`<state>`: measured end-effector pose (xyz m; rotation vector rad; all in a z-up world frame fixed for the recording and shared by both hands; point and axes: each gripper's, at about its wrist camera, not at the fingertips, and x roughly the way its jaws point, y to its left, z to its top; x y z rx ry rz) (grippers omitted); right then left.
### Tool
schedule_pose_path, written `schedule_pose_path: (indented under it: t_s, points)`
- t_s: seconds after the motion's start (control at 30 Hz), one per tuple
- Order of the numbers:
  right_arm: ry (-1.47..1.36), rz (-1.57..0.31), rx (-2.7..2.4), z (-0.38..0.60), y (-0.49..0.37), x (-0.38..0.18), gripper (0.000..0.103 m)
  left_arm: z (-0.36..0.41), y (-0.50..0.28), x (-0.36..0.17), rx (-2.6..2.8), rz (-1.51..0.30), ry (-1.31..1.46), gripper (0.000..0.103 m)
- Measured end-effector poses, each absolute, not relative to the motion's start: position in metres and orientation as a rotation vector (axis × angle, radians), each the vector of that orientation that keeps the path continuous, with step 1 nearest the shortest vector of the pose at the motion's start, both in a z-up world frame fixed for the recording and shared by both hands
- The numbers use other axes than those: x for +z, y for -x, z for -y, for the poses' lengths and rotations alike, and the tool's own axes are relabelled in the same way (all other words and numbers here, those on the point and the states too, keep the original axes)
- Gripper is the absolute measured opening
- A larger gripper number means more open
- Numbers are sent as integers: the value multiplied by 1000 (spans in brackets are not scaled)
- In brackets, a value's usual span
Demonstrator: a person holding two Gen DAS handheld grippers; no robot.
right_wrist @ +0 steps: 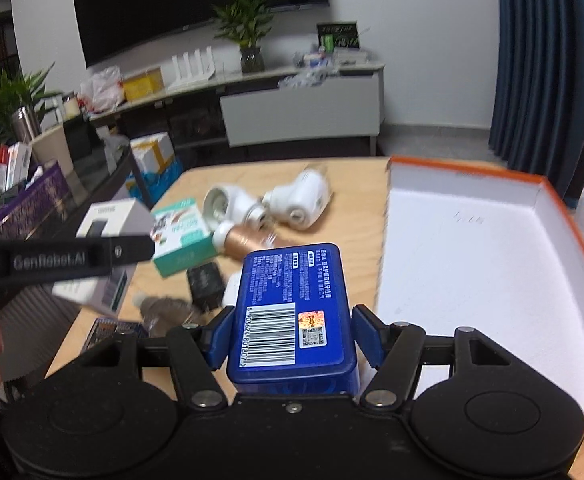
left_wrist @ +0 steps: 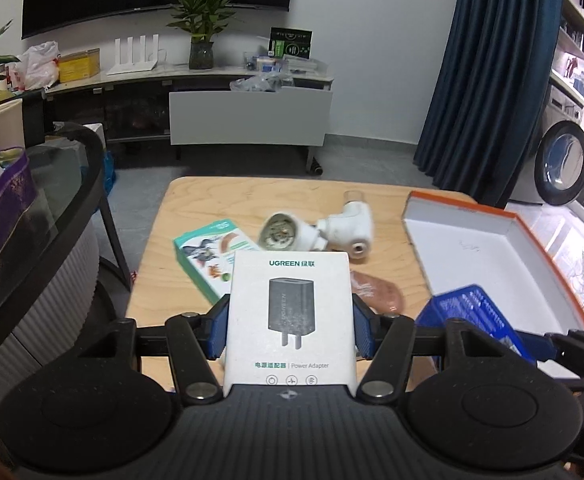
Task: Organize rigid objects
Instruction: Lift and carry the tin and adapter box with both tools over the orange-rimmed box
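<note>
A: White cardboard power-adapter box [left_wrist: 290,316] sits clamped in the left gripper [left_wrist: 290,330], tilted downward, near the table's left.

B: Right gripper [right_wrist: 292,336] pinches one blue plastic case [right_wrist: 292,308] beside one orange-rimmed white tray [right_wrist: 492,264]; farther, two white plastic fittings [right_wrist: 296,198].

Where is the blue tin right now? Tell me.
In the right wrist view the blue tin sits clamped in the right gripper, above the wooden table, just left of the orange-rimmed box.

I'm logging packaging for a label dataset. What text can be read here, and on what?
"UGREEN" and "Power Adapter": white box in the left gripper.
"GenRobot.AI": left gripper's side, in the right wrist view.
Barcode digits, partly "6 90362": blue box in the right gripper; its other print is too small.
Green box: blurred.
</note>
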<state>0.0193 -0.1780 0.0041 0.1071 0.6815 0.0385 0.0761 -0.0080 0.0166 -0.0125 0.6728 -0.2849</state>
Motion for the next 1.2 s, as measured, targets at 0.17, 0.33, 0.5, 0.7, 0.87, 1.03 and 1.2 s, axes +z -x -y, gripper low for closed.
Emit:
schedule_pose_path:
  t_s: [0.17, 0.33, 0.5, 0.7, 0.87, 1.03, 1.2]
  points:
    - [-136, -645, 14, 206, -9, 20, 75, 36, -66, 25, -302, -661, 18, 60]
    - [-154, -611, -33, 241, -1, 34, 75, 71, -65, 32, -347, -663, 24, 60]
    - [-181, -596, -87, 282, -1, 48, 75, 108, -72, 42, -397, -669, 15, 60]
    - [-183, -569, -127, 324, -9, 64, 75, 145, -87, 47, -428, -652, 5, 60]
    - [-181, -563, -144, 351, -13, 62, 75, 169, -87, 38, -441, -637, -15, 60]
    - [-194, -580, -147, 369, -21, 53, 75, 182, -93, 28, -452, -655, -30, 60]
    - [-206, -594, -153, 380, -34, 46, 75, 192, -105, 29, -454, -660, -34, 60]
